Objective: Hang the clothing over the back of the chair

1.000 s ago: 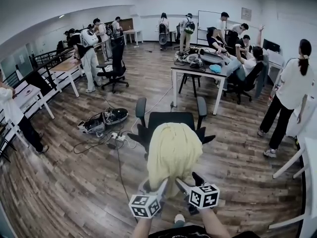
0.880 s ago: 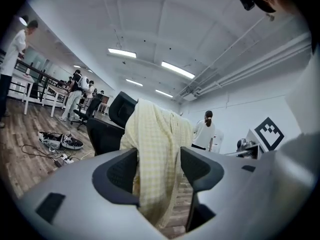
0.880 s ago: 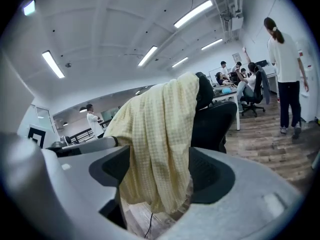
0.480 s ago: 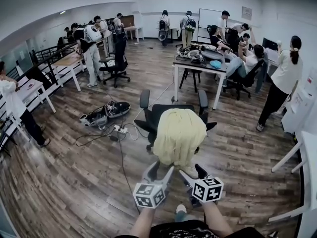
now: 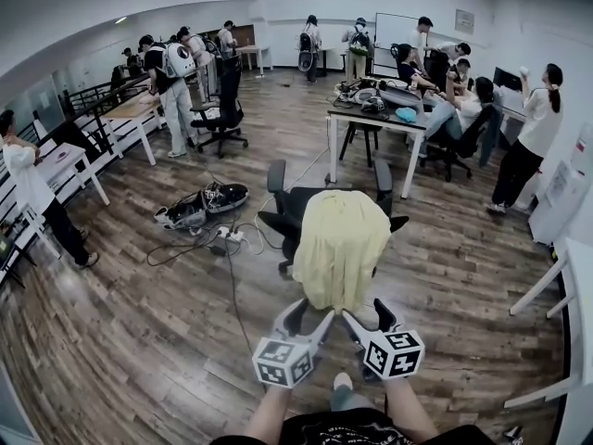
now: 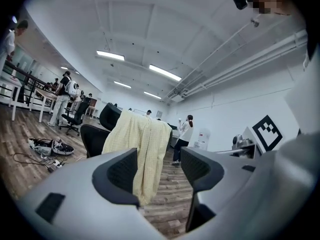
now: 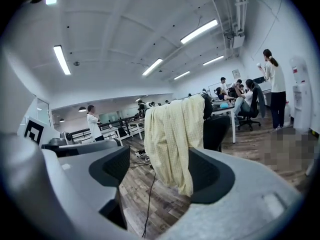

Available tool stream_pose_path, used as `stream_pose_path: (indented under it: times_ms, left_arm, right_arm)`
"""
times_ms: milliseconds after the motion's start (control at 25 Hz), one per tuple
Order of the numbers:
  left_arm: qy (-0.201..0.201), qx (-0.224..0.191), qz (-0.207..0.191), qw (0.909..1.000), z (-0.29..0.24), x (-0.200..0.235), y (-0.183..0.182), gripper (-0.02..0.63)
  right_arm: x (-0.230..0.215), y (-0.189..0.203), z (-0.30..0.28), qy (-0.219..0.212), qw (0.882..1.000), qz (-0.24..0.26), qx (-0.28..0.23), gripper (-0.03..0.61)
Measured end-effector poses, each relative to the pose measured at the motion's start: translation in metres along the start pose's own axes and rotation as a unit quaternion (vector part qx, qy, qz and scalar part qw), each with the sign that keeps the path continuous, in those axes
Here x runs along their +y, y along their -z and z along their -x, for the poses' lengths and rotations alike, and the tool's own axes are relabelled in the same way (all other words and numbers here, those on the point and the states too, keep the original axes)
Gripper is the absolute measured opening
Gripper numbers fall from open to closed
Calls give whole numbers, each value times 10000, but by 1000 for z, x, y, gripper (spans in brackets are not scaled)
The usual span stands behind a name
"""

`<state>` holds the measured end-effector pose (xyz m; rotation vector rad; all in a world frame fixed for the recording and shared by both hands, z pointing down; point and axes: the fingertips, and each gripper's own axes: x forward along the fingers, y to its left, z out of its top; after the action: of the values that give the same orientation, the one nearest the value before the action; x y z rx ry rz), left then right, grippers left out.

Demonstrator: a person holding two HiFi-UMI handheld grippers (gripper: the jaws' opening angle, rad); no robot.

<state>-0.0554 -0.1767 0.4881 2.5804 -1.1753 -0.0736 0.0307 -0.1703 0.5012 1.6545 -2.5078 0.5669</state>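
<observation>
A pale yellow checked garment (image 5: 341,247) hangs draped over the back of a black office chair (image 5: 289,213) in the middle of the room. Both gripper views show it ahead: the garment (image 6: 139,151) and the garment (image 7: 173,140) hang free, apart from the jaws. My left gripper (image 5: 309,321) is open with nothing between its fingers, a short way in front of the cloth's lower hem. Beside it, my right gripper (image 5: 363,321) is also open and holds nothing. The chair's seat is hidden behind the cloth.
A white table (image 5: 382,121) with gear stands behind the chair. Bags and cables (image 5: 199,209) lie on the wooden floor to the left. Several people stand or sit around the room; desks (image 5: 130,119) line the left wall.
Both grippers have drawn back from the garment toward me and risen a little. The cloth stays draped on the chair back.
</observation>
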Motion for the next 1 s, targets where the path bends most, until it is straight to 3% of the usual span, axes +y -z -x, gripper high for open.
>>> stream_pose_path:
  times_ms: [240,560,800,1000]
  left_arm:
    - [152,98,-132,9997,10,-23,7,256]
    - [492,294,83,9983,14,-42,31,239]
    - [143,181,50,9997,15,-43,35,118]
    - [398,251,215,9987,11,-64,44,35]
  right_arm:
    - [8,13,13,51,9992,366,153,350]
    - [6,30,28,14,9986,471,241,250]
    - [1,34,35,-46,9980,565,271,190]
    - [3,40,42,-189,9974,634,296,161]
